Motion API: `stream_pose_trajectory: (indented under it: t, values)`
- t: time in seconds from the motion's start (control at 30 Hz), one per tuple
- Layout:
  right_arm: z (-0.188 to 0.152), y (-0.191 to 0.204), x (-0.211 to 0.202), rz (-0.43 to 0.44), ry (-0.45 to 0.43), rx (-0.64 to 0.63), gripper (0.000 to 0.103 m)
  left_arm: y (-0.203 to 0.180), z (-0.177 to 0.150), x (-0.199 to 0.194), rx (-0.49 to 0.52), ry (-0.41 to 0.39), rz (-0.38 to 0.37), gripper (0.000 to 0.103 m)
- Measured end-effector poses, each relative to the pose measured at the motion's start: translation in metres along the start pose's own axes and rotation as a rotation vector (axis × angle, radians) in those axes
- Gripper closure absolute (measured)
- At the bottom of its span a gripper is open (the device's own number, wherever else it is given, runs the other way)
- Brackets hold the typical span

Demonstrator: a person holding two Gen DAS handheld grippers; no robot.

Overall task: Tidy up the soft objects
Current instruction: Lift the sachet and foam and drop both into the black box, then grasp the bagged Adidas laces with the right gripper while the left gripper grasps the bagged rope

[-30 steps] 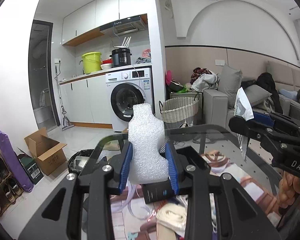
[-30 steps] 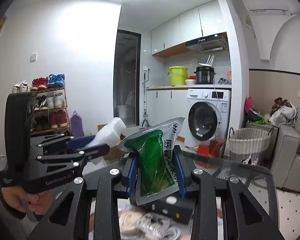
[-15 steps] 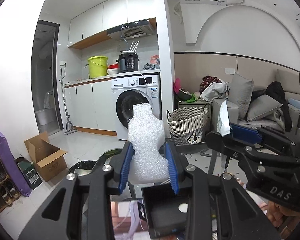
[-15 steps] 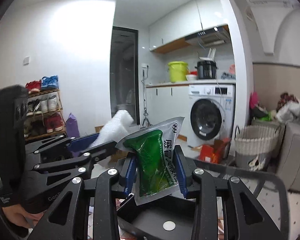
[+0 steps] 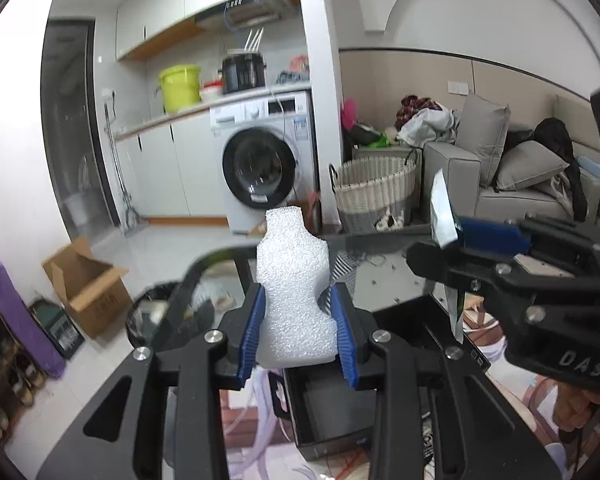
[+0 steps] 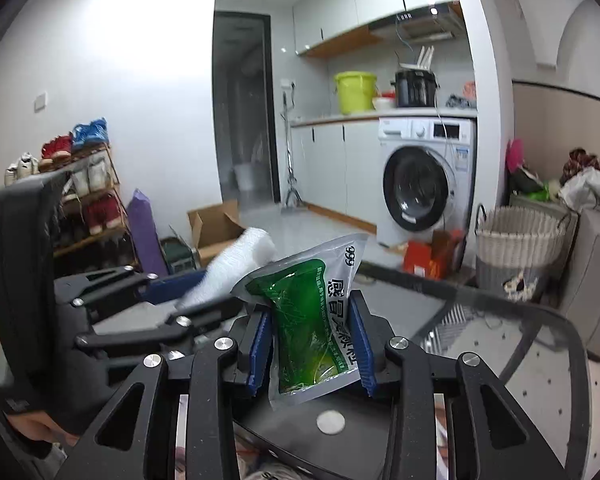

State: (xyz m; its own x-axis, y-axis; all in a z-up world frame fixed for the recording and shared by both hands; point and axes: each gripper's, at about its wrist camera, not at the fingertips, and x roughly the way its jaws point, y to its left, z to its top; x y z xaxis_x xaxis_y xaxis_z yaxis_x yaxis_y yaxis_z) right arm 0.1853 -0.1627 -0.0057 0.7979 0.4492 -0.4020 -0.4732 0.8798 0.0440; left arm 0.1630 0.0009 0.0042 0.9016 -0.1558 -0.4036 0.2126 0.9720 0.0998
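We've got the left gripper (image 5: 298,334) clamped on a white foam piece (image 5: 294,296), upright above the black box (image 5: 328,412) on the glass table (image 6: 500,320). Right gripper (image 6: 314,350) pinches a green sachet (image 6: 312,320) printed "999" plus Chinese text, over the same box; its body reads "DAS".

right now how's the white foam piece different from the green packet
The white foam piece is thick, opaque and bumpy; the green packet is a flat, glossy printed pouch. The foam stands upright in the left hand-held gripper; the packet leans in the right hand-held gripper. Both are clamped above a black box.
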Motion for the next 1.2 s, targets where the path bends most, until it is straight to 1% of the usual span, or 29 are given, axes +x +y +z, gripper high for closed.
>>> stream_pose_trajectory:
  t: [0.03, 0.1, 0.13, 0.2, 0.23, 0.3, 0.37, 0.43, 0.5, 0.53, 0.6, 0.7, 0.9, 1.03, 1.13, 1.2]
  values:
    - [-0.002, -0.004, 0.008, -0.003, 0.035, 0.010, 0.067, 0.002, -0.002, 0.004, -0.015, 0.024, -0.011, 0.071]
    - [-0.008, -0.014, 0.019, -0.008, 0.085, 0.043, 0.067, 0.005, -0.003, 0.009, -0.037, 0.047, -0.026, 0.071]
    - [-0.012, -0.016, 0.023, -0.005, 0.100, 0.055, 0.067, 0.005, -0.005, 0.015, -0.035, 0.077, -0.040, 0.071]
    - [-0.019, -0.021, 0.036, -0.008, 0.158, 0.076, 0.067, 0.002, -0.009, 0.022, -0.026, 0.107, -0.048, 0.071]
    - [-0.022, -0.023, 0.041, -0.009, 0.175, 0.077, 0.067, -0.001, -0.011, 0.024, -0.018, 0.116, -0.048, 0.071]
    - [-0.029, -0.024, 0.053, 0.021, 0.240, 0.060, 0.067, -0.008, -0.017, 0.031, 0.015, 0.147, -0.049, 0.071]
    - [-0.036, -0.023, 0.059, 0.008, 0.272, 0.034, 0.067, -0.015, -0.020, 0.038, 0.034, 0.170, -0.041, 0.071]
    - [-0.044, -0.023, 0.066, 0.009, 0.306, 0.029, 0.067, -0.019, -0.026, 0.046, 0.044, 0.215, -0.055, 0.071]
    - [-0.051, -0.025, 0.076, 0.006, 0.362, 0.036, 0.067, -0.022, -0.030, 0.053, 0.053, 0.248, -0.060, 0.071]
    - [-0.054, -0.026, 0.076, 0.005, 0.372, 0.041, 0.067, -0.024, -0.032, 0.056, 0.059, 0.267, -0.065, 0.071]
    - [-0.060, -0.029, 0.082, -0.007, 0.408, 0.024, 0.067, -0.027, -0.037, 0.063, 0.057, 0.320, -0.093, 0.071]
    - [-0.066, -0.034, 0.084, -0.005, 0.441, 0.036, 0.067, -0.034, -0.044, 0.071, 0.072, 0.391, -0.085, 0.070]
    - [-0.077, -0.031, 0.081, 0.007, 0.486, 0.042, 0.067, -0.040, -0.046, 0.067, 0.072, 0.426, -0.095, 0.070]
    - [-0.075, -0.031, 0.078, 0.007, 0.482, 0.055, 0.067, -0.037, -0.047, 0.064, 0.067, 0.438, -0.104, 0.066]
    - [-0.073, -0.030, 0.076, 0.014, 0.483, 0.062, 0.067, -0.036, -0.046, 0.064, 0.084, 0.443, -0.094, 0.065]
    - [-0.070, -0.029, 0.072, 0.024, 0.486, 0.064, 0.067, -0.035, -0.044, 0.063, 0.088, 0.449, -0.089, 0.060]
